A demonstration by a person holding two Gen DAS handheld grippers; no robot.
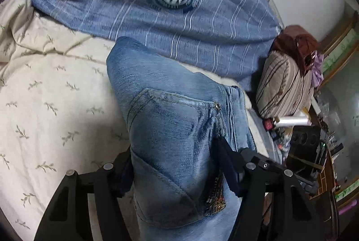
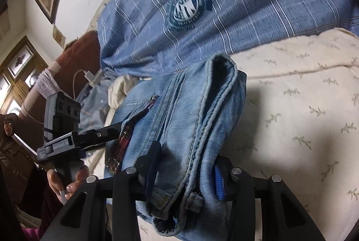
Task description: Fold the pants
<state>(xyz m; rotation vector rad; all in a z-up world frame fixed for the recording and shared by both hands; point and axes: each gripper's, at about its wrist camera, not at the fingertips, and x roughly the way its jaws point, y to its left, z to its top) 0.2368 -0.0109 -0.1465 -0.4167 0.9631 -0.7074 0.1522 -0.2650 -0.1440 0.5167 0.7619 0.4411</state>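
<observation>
Left wrist view first: my left claw (image 1: 177,164) is clamped on the jeans (image 1: 170,106), a thick bundle of denim filling the gap between the two fingers, with the back pocket facing the camera. The far end of the bundle reaches out over the cream sheet (image 1: 56,95) towards the blue striped blanket (image 1: 157,5), and a striped pillow (image 1: 282,86) sits off to the right. To do this step well, I judge I should keep the squeeze firm enough that the layers do not slide, carry both ends level, and set the fold down flat before letting go. The bundle is thick, so a loose grip could let the inner layers slip out.

Right wrist view next: my right claw (image 2: 186,167) is clamped on the waistband end of the jeans (image 2: 190,111), the stacked seams and a belt loop lying right between the fingers, the blue pad on the right finger pressed against the cloth. The jeans run forward from my fingers and droop over the cream sheet (image 2: 303,106). My left claw (image 2: 119,126) shows at the left, biting the same bundle from the side near the pocket, with the person's hand (image 2: 67,180) on its handle. I should keep the two claws close together so the fold stays tight.
</observation>
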